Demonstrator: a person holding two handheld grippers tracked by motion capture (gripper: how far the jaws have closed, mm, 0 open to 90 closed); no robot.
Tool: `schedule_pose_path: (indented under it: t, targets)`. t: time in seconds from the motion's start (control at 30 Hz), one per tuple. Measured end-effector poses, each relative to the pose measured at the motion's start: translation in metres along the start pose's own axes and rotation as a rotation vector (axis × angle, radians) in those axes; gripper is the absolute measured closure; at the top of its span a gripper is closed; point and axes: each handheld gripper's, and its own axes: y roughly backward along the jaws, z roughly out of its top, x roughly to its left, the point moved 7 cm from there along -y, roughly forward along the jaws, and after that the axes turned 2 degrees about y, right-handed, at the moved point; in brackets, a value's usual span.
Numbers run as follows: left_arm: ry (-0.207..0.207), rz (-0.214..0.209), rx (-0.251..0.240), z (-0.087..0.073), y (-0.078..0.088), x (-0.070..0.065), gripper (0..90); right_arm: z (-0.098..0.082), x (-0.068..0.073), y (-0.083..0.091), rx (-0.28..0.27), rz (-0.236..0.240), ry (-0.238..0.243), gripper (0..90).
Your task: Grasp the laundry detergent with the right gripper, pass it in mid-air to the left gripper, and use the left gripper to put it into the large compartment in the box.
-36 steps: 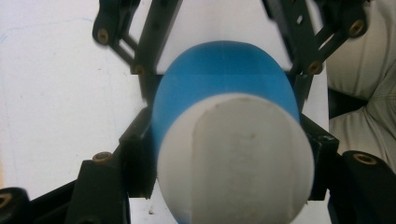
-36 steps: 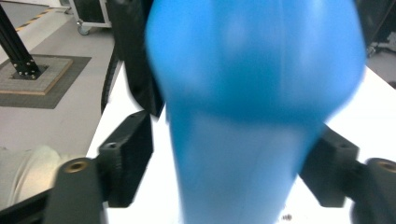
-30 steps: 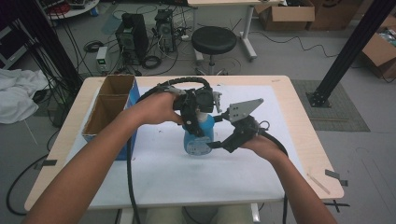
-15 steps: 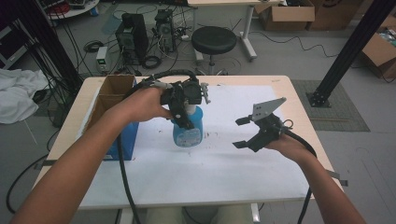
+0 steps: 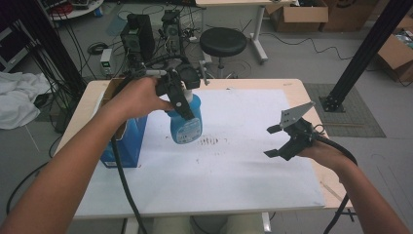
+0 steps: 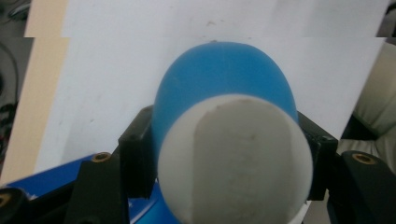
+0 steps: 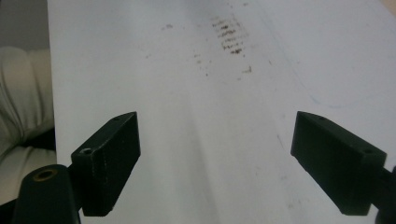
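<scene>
A blue spray bottle (image 5: 185,125) with a white top (image 6: 233,158) hangs tilted above the white sheet (image 5: 234,180). My left gripper (image 5: 178,97) is shut on its upper part; in the left gripper view the black jaws press on both sides of the bottle (image 6: 224,70). Off to the right, my right gripper (image 5: 269,141) stands open over the sheet with nothing between its fingers, well apart from the bottle. The right gripper view has the right gripper (image 7: 215,158) wide open above the bare sheet (image 7: 140,70).
Brown smudges (image 5: 210,141) mark the sheet just under the bottle, smudges (image 7: 229,37) that lie ahead of the right jaws. A blue box (image 5: 127,139) with an open cardboard top stands at the table's left edge. A stool (image 5: 223,43) and cables lie beyond the table.
The left gripper has lifted the bottle and carried it left and away. The right gripper has drawn off to the right, away from the bottle, jaws open.
</scene>
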Motion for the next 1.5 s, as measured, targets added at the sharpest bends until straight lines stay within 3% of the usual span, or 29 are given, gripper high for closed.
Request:
schedule_pose_path:
  t: [0.27,0.47,0.7,0.87,1.1,1.5]
  targets:
    - [0.119,0.032,0.005,-0.002,0.018,0.017,37.9,-0.023,-0.002,0.013,0.118,0.007,-0.011,16.3]
    - [0.222,0.056,-0.012,-0.005,0.03,0.026,38.0,-0.033,-0.001,0.018,0.153,0.018,-0.005,17.1]
    - [0.333,0.07,-0.005,-0.011,0.05,0.035,38.0,-0.032,-0.003,0.024,0.147,0.006,0.023,17.4]
    - [0.423,0.113,0.001,-0.019,0.067,0.045,38.0,-0.032,-0.005,0.029,0.145,-0.006,0.037,17.4]
    - [0.556,0.173,0.01,-0.036,0.081,0.059,38.1,-0.032,-0.007,0.033,0.142,-0.018,0.066,17.7]
    - [0.797,0.204,-0.001,-0.073,0.103,0.078,38.1,-0.029,-0.009,0.035,0.14,-0.02,0.088,17.8]
